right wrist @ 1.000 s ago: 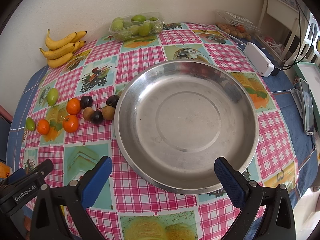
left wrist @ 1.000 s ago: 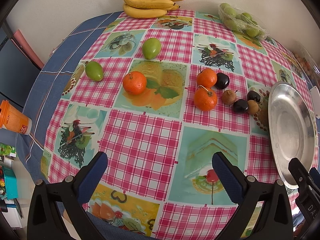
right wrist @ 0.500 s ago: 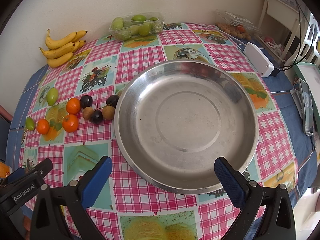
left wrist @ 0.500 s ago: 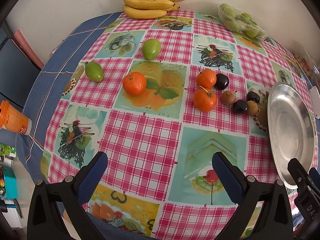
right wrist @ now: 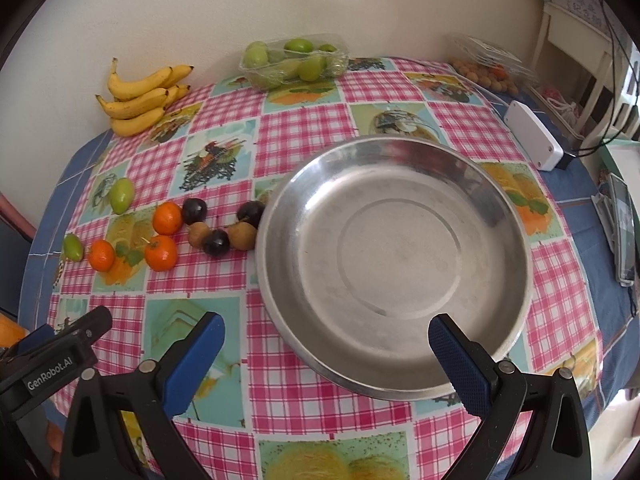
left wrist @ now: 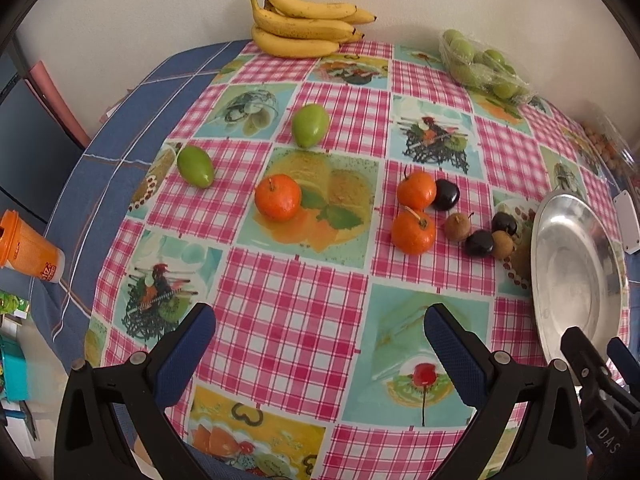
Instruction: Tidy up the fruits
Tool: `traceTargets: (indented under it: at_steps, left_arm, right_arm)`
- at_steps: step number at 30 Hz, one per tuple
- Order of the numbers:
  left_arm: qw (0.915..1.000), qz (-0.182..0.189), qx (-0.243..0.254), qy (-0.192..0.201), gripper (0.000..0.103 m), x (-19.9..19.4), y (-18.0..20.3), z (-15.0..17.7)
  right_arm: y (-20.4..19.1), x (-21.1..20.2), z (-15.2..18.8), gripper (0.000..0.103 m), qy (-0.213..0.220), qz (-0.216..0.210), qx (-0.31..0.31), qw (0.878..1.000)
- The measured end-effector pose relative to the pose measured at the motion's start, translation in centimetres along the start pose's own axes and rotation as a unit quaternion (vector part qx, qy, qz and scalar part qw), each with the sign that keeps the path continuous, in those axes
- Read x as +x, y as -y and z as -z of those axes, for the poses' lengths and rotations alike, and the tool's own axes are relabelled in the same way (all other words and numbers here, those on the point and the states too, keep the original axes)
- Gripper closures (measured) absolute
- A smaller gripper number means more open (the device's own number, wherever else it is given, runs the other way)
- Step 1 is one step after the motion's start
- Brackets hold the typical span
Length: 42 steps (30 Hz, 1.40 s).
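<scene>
We see a round table w/ glossy checked cloth (right wrist: 304,128), then a wide shiny steel dish (right wrist: 394,256), empty. Smooth round oranges (left wrist: 278,196) lie left of it. Left gripper (left wrist: 320,344) & right gripper (right wrist: 326,344): both spread wide, holding nothing.

Table (right wrist: 304,128) bears fruits (left wrist: 278,201), metal dish (right wrist: 394,258)

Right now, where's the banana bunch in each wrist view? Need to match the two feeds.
Left wrist: banana bunch at top centre, against the wall at the table's far edge.
Right wrist: banana bunch at upper left, same far edge by the wall.
Shared landmark: the steel plate sits at the right edge in the left wrist view and fills the centre of the right wrist view.
</scene>
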<state>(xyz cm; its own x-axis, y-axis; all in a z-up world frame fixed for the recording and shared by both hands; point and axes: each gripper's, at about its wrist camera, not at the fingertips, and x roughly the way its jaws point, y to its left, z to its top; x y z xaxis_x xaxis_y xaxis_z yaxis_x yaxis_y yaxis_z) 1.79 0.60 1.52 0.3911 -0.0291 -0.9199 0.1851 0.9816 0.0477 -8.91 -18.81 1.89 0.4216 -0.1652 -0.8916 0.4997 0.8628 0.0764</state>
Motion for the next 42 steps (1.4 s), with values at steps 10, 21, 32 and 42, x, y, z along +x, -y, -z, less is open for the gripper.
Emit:
traceTargets:
  at_steps: [10, 21, 32, 42]
  left_arm:
    - [0.9991, 0.039, -0.010, 0.016, 0.000, 0.3, -3.4, -2.6]
    - [0.9926, 0.104, 0.020, 0.059, 0.000, 0.2, -7.9, -8.0]
    - [0.9952, 0.074, 0.031, 0.057, 0.000, 3.0, -12.5, -12.6]
    - [0.9969, 0.071, -0.034, -0.005, 0.014, 9.2, -16.4, -12.7]
  right_arm:
    - [-2.5, -0.4, -2.0, 0.000, 0.041, -0.029, -0.015, 0.999]
    - [-7.5, 0.6, -5.9, 0.000, 0.045, -0.055, -0.054, 0.996]
    - [-14.2, 3.8, -10.5, 0.013, 0.000, -0.110, -0.082, 0.990]
    - [-21.3, 9.5, -12.7, 0.032, -0.048, -0.162, -0.090, 0.982]
